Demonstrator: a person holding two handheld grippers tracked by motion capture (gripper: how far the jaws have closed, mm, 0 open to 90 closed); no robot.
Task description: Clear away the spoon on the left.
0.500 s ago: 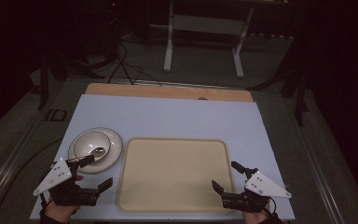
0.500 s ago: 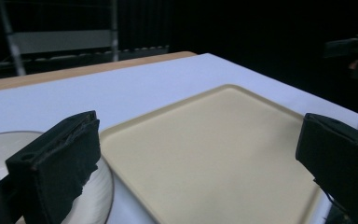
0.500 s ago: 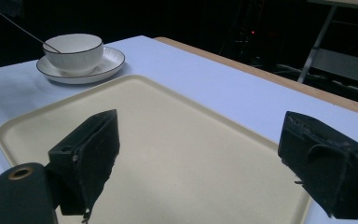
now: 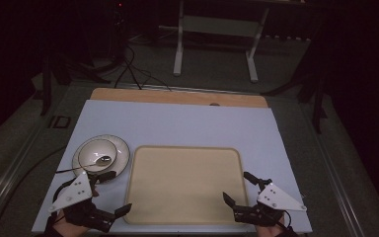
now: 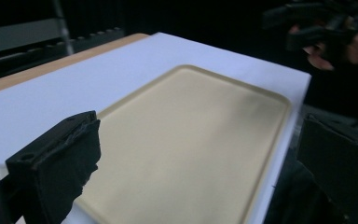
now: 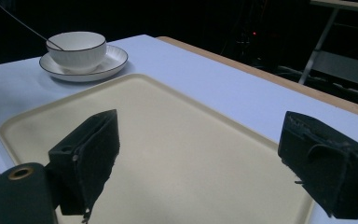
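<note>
One tray (image 4: 185,183), cream and bare, flat on the pale tabletop (image 4: 177,123) near the front edge. One bowl (image 4: 97,154), white with a dark rim line, seated on one saucer (image 4: 121,148) just off the tray's far-left corner, apart from the tray by a thin strip of tabletop. One spoon (image 4: 102,159) inside the bowl, handle leaning out over the rim toward the front left. Seen again from the right gripper view: same bowl (image 6: 77,49), same saucer (image 6: 109,63), thin handle of the spoon (image 6: 25,27) slanting up and away.

Two grippers, one per hand. Left gripper (image 4: 109,193) at the tray's front-left corner, just in front of the saucer, fingers (image 4: 120,210) spread wide, nothing between them; one tip close to the saucer's near rim, the other over the tray's left edge. Touching or not: cannot tell. From the left gripper view, both black fingers (image 5: 60,163) far apart with the tray (image 5: 186,140) lying beyond the gap.

Right gripper (image 4: 239,190) at the tray's front-right corner, fingers (image 4: 250,178) likewise spread wide, holding nothing, tips over the tray's right margin. From the right gripper view, fingers (image 6: 88,154) wide apart, bare tray (image 6: 168,154) between and beyond them.

One wooden strip (image 4: 177,97) along the tabletop's far edge. Grippers well apart from each other, the whole tray between.
</note>
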